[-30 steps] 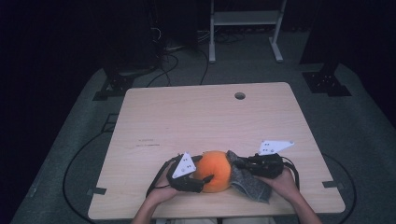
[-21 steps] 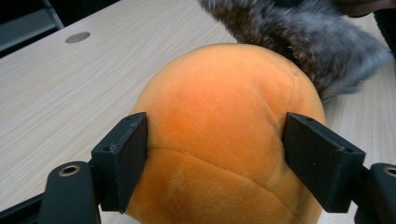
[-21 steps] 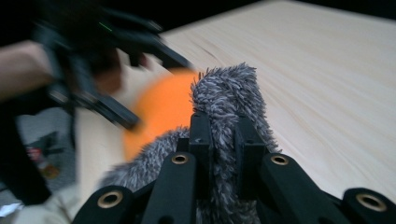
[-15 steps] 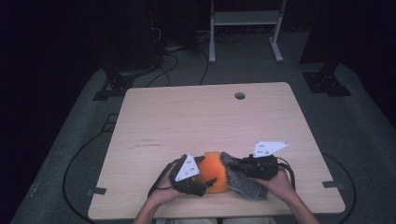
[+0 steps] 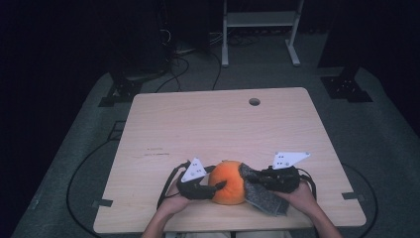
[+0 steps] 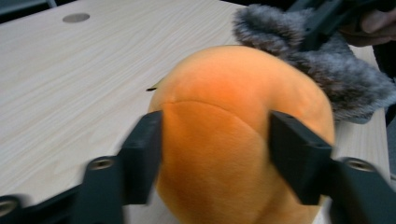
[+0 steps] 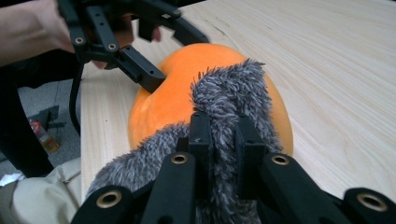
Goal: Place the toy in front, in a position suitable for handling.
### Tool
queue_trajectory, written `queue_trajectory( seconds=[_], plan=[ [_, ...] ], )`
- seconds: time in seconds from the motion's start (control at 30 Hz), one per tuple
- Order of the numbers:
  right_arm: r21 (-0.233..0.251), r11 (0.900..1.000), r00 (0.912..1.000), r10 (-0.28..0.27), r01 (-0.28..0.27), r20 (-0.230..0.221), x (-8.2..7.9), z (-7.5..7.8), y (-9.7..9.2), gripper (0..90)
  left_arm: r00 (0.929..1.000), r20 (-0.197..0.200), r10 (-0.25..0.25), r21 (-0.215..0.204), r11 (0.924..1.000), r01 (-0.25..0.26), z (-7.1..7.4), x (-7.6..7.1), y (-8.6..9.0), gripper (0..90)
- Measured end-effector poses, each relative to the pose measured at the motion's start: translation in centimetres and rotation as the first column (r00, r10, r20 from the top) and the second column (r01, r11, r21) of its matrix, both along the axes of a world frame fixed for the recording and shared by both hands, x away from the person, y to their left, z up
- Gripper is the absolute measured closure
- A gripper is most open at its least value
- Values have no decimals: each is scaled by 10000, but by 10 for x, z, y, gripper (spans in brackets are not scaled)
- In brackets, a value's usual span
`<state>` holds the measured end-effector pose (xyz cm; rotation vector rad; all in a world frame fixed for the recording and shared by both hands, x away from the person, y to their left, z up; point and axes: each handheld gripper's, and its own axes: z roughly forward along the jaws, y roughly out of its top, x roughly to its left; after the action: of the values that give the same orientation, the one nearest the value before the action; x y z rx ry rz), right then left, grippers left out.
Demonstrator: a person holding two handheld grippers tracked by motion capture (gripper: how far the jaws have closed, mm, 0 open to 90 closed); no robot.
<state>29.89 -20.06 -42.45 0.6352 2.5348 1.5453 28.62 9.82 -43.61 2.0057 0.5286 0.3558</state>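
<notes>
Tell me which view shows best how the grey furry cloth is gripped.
The right gripper view: its jaws pinch a fold of the grey furry cloth draped against the orange plush ball. The high view shows the cloth small beside the ball; the left gripper view shows its far edge.
</notes>
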Motion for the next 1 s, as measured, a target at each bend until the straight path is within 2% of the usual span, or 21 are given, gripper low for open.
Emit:
queue_trajectory(
  seconds=[0.03, 0.13, 0.2, 0.23, 0.27, 0.33, 0.37, 0.4, 0.47, 0.57, 0.63, 0.73, 0.8, 0.87, 0.9, 0.93, 0.97, 1.0],
  plan=[
    [44, 10000, 10000, -13, 13, -49, 1, 0, -1, 796, 9999, 143, -11, 72, 10000, 10, 1, -1, -1, 427],
    [27, 9999, 9999, -156, 156, 75, 0, 2, -3, 797, 9998, 160, -92, 20, 10000, 91, 2, -1, -2, 440],
    [673, 9974, 9996, -267, 267, -9, 2, 9, -7, 798, 9997, 123, -199, -60, 9998, 200, 2, -1, -1, 438],
    [1164, 9928, 9996, -283, 291, -87, 4, 13, -7, 798, 9996, 115, -258, -90, 9996, 259, 2, -1, 0, 435],
    [1301, 9912, 9996, -225, 241, -141, 5, 15, -5, 798, 9995, 71, -316, -167, 9994, 318, 2, 0, 0, 425],
    [1137, 9934, 9997, -108, 131, -205, 6, 12, 3, 797, 9992, -58, -390, -371, 9986, 387, 4, 1, 3, 362],
    [745, 9972, 9998, -35, 50, -197, 6, 8, 9, 798, 9990, -244, -380, -484, 9981, 368, 5, 3, 5, 297],
    [565, 9984, 10000, 9, -4, -93, 5, 5, 12, 799, 9977, -516, -451, -544, 9976, 423, 5, 5, 7, 256],
    [266, 9992, 9995, 312, -311, -67, 4, 6, 13, 801, 9966, -734, -365, -586, 9978, 322, 5, 7, 10, 183],
    [-62, 9990, 9988, 442, -441, 208, -2, 5, 9, 803, 9925, -1191, -275, -544, 9983, 212, 5, 11, 9, 83],
    [-149, 9985, 9982, 537, -533, 279, -6, 5, 5, 803, 9848, -1691, -408, -553, 9980, 319, 2, 13, 4, 54],
    [-138, 9978, 9975, 647, -643, 298, -9, 4, 3, 802, 9687, -2274, -994, -296, 9950, 951, -5, 14, -9, 64],
    [-240, 9978, 9977, 626, -619, 267, -8, 4, 4, 802, 9825, -1667, -835, -156, 9965, 821, -5, 9, -13, 170],
    [-231, 9988, 9986, 436, -428, 310, -7, 6, 2, 804, 9920, -1079, -653, -313, 9976, 623, 0, 6, -13, 313],
    [-156, 9994, 9989, 327, -322, 326, -7, 10, -1, 805, 9950, -791, -601, -400, 9976, 571, 3, 4, -13, 343],
    [-79, 9997, 9987, 237, -233, 441, -8, 14, -2, 805, 9992, -115, -388, -492, 9981, 382, 7, 2, -14, 352],
    [317, 9993, 9971, 168, -192, 740, -10, 23, -3, 805, 9995, 122, -287, -477, 9984, 292, 8, 1, -16, 357],
    [645, 9976, 9964, 211, -264, 819, -11, 27, -3, 805, 9989, 420, -197, -436, 9988, 215, 9, 0, -19, 356]
  ],
)
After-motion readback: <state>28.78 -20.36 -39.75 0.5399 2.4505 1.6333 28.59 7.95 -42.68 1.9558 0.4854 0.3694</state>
